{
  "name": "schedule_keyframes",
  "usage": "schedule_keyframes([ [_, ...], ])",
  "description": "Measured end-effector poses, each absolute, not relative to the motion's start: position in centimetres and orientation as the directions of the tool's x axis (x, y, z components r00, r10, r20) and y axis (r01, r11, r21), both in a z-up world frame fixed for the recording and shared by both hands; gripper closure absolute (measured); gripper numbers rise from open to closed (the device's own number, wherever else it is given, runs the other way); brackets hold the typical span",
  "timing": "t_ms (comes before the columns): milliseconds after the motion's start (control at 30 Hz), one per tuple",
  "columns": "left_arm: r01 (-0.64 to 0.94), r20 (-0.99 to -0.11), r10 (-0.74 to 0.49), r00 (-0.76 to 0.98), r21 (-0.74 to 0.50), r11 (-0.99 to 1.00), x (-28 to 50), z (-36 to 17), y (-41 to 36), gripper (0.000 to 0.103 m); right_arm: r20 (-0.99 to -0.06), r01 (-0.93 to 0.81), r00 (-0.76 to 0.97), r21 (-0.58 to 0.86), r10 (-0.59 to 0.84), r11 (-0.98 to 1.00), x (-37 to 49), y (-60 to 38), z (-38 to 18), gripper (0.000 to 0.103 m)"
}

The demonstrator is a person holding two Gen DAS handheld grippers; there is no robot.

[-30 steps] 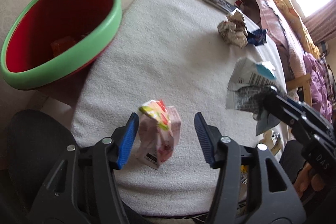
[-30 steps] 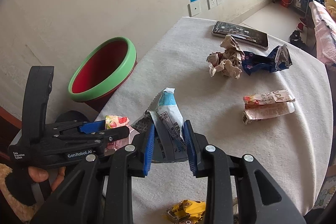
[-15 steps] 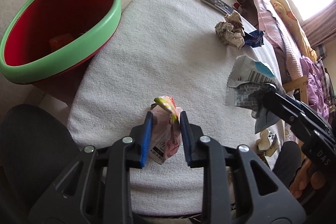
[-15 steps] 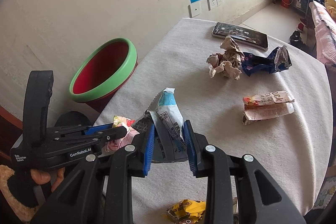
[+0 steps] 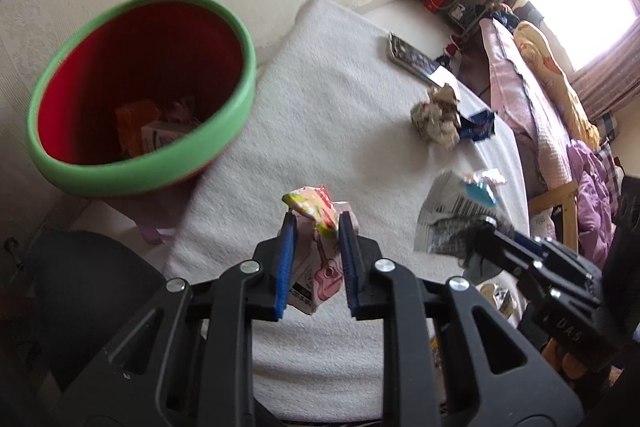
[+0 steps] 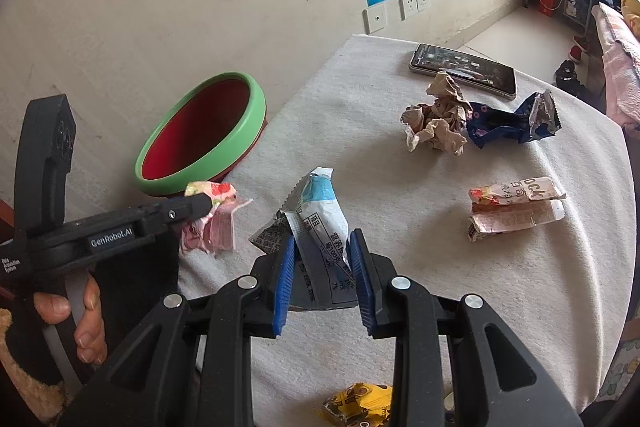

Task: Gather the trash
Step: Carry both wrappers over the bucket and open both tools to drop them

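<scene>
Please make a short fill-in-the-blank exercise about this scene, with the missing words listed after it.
1. The left gripper has its jaws closing on a pink ____ with a strawberry print.
2. The bin beside the table has a red inside and a ____ rim.
3. The crumpled paper ball lies next to a dark ____ wrapper.
4. The phone lies at the far edge of the table, near the ____.

Missing words: wrapper; green; blue; wall

The yellow wrapper [image 6: 358, 405] is cut off by the bottom edge.
</scene>
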State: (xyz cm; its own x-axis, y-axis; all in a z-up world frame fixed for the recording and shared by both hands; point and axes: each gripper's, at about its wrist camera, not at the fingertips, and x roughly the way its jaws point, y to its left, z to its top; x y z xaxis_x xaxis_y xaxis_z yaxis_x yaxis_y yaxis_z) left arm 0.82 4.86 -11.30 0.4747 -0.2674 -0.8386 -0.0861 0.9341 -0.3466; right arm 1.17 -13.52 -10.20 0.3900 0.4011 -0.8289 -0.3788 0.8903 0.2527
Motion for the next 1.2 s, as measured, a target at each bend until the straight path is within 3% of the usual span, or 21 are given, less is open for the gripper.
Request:
schedule_keyframes([
  [300, -0.186, -0.801, -0.138, 0.583, -0.297, 0.936, 2.7, -8.5, 10.8, 0.082, -0.777, -0.441, 0.361, 0.346, 0.516, 0.828, 4.4, -8.1, -8.7, 0.075],
  [600, -0.299, -0.797, -0.028, 0.603, -0.258, 0.919, 3.7, -8.9, 16.1, 0.082, -0.742, -0.519, 0.325, 0.379, 0.587, 0.766, 9.0, 0.3, -6.8, 0.073],
  [767, -0.348, -0.806, 0.006, 0.591, -0.248, 0.904, 3.9, -9.8, 18.1, 0.082, -0.747, -0.503, 0.281, 0.420, 0.603, 0.755, 10.7, 3.1, -7.3, 0.059],
  [800, -0.357, -0.808, 0.010, 0.590, -0.250, 0.900, 3.9, -10.0, 18.3, 0.077, -0.747, -0.503, 0.274, 0.425, 0.606, 0.752, 10.9, 3.5, -7.4, 0.056],
  [833, -0.367, -0.810, 0.016, 0.586, -0.247, 0.897, 3.7, -10.1, 18.6, 0.063, -0.746, -0.504, 0.268, 0.430, 0.609, 0.749, 10.9, 3.8, -7.5, 0.047],
  [900, -0.376, -0.806, 0.032, 0.591, -0.240, 0.895, 3.3, -10.2, 18.8, 0.054, -0.742, -0.504, 0.263, 0.438, 0.616, 0.744, 11.0, 4.2, -7.6, 0.040],
  [967, -0.377, -0.807, 0.041, 0.590, -0.230, 0.897, 3.0, -10.2, 18.9, 0.050, -0.740, -0.504, 0.261, 0.443, 0.620, 0.741, 11.1, 4.1, -7.8, 0.034],
  [1100, -0.380, -0.809, 0.043, 0.587, -0.228, 0.897, 2.7, -10.4, 18.6, 0.041, -0.734, -0.490, 0.259, 0.460, 0.627, 0.741, 10.9, 3.3, -7.7, 0.031],
  [1200, -0.377, -0.813, 0.032, 0.582, -0.235, 0.896, 2.6, -10.6, 18.0, 0.041, -0.723, -0.488, 0.281, 0.459, 0.631, 0.742, 10.6, 1.7, -6.9, 0.031],
])
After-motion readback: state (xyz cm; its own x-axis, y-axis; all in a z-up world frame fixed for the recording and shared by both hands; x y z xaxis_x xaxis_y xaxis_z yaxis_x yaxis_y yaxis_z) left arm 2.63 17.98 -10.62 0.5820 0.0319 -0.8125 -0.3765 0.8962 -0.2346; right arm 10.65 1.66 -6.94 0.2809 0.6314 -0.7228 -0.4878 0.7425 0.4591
